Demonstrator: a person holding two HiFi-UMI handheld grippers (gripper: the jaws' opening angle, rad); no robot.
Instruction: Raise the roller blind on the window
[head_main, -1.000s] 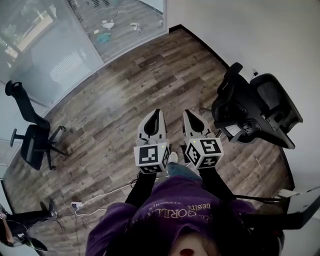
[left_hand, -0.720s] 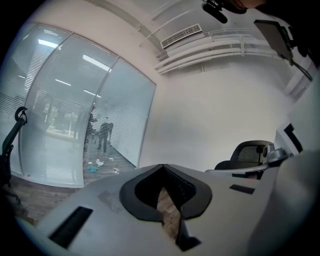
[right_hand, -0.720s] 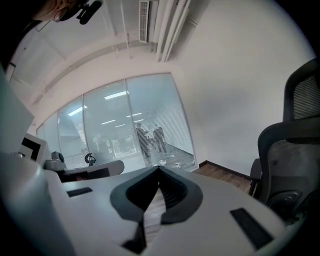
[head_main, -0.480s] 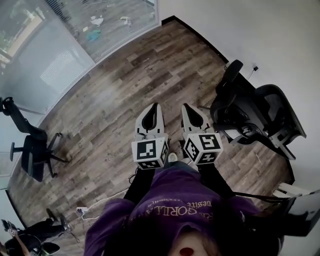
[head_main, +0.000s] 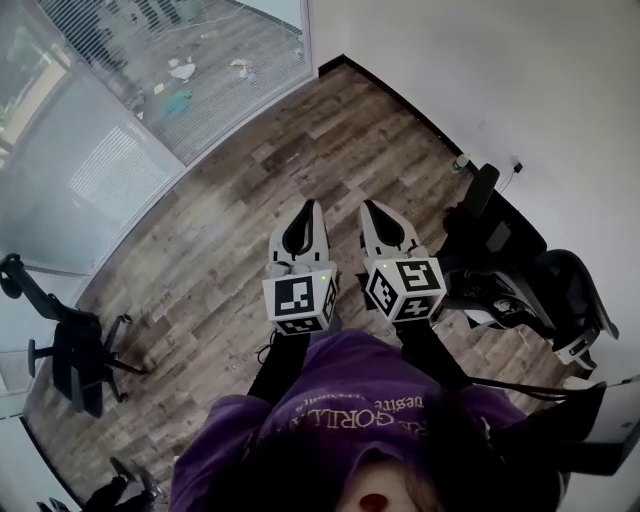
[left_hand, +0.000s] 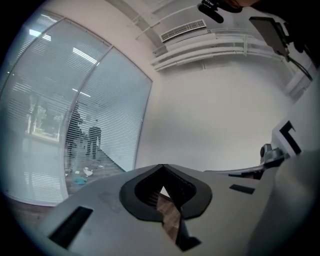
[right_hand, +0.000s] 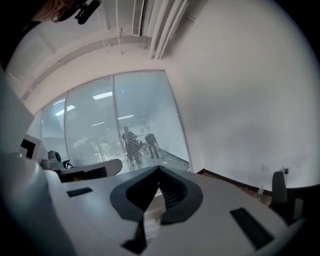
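The person is holding the left gripper (head_main: 311, 206) and right gripper (head_main: 369, 207) level, jaws together and empty, since the far-left window (head_main: 120, 150) is well out of reach.

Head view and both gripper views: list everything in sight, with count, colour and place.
blinds: several panels, pale, slatted, over the glass wall, upper left
floor: one, brown wood, middle
wall: one, white, upper right
chairs: black; one at left, others bunched by the right wall
vent: one, white, on the ceiling
sweatshirt: one, purple, bottom
left gripper: one, white and black, shut, empty, above the floor
right gripper: one, white and black, shut, empty, beside it
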